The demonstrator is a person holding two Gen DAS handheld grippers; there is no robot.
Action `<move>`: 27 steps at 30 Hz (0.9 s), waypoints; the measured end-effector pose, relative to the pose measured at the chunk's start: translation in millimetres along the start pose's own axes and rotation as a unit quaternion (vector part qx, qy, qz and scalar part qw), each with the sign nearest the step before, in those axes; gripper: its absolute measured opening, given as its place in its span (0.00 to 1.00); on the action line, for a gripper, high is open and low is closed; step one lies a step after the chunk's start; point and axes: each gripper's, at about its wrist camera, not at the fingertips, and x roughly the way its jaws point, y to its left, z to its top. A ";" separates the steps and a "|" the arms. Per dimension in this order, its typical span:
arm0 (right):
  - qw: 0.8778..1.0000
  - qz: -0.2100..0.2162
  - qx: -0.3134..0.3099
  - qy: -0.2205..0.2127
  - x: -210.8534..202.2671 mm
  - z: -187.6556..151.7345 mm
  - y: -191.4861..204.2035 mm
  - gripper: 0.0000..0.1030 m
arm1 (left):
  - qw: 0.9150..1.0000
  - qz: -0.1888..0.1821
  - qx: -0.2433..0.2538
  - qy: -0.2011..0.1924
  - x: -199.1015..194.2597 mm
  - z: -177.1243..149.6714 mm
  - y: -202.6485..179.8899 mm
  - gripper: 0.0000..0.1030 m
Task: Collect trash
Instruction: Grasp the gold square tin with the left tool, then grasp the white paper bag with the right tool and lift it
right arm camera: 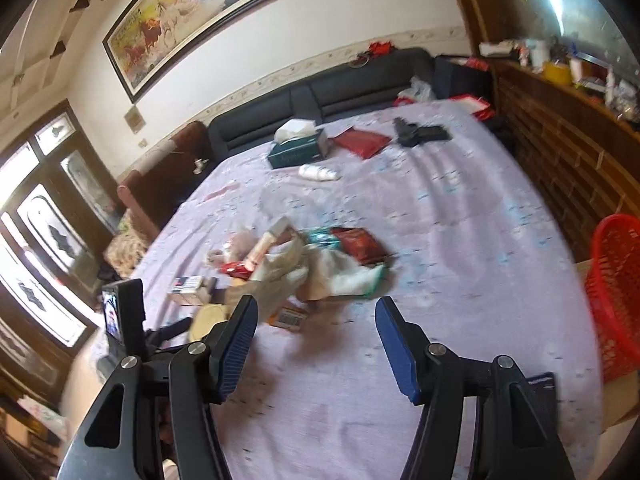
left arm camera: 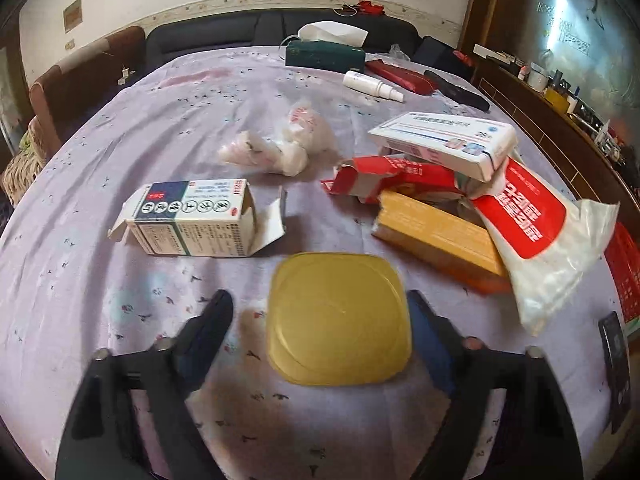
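- Lavender floral tablecloth (left arm camera: pixel 100 152) covers the table; we note a dark sofa (right arm camera: pixel 320 92) and a framed painting (right arm camera: pixel 188 16) along the far wall.
- We find the left gripper (left arm camera: pixel 320 312) spread wide, low over the cloth, its fingers on either side of a yellow plastic lid (left arm camera: pixel 339 320); we cannot tell whether they touch it.
- We find the right gripper (right arm camera: pixel 316 320) likewise released, holding nothing, above bare cloth.
- Just beyond the lid we record an opened white carton (left arm camera: pixel 192 220) on its side, and to its right a heap: orange box (left arm camera: pixel 436 236), torn red carton (left arm camera: pixel 380 178), white medicine box (left arm camera: pixel 444 142) on top, red-and-white plastic bag (left arm camera: pixel 540 232).
- Crumpled white wrapping (left arm camera: pixel 280 142) lies farther back.
- Farthest, we log a white bottle (left arm camera: pixel 372 85), a green tissue box (left arm camera: pixel 324 56).
- A red basket (right arm camera: pixel 616 292) stands off the table's right edge.
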 end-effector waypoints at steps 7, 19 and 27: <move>0.996 0.031 0.042 0.078 71.8 12.2 7.5 0.64 | 1.000 -0.011 0.009 -0.018 -9.9 -7.1 -0.2 0.63; 0.990 0.059 0.061 0.113 118.9 12.6 19.1 0.66 | 0.998 -0.023 0.007 -0.064 -40.2 -18.8 8.7 0.63; 0.985 0.042 0.091 0.140 137.5 8.6 15.2 0.70 | 0.996 -0.021 -0.012 -0.088 -54.2 -21.6 28.0 0.63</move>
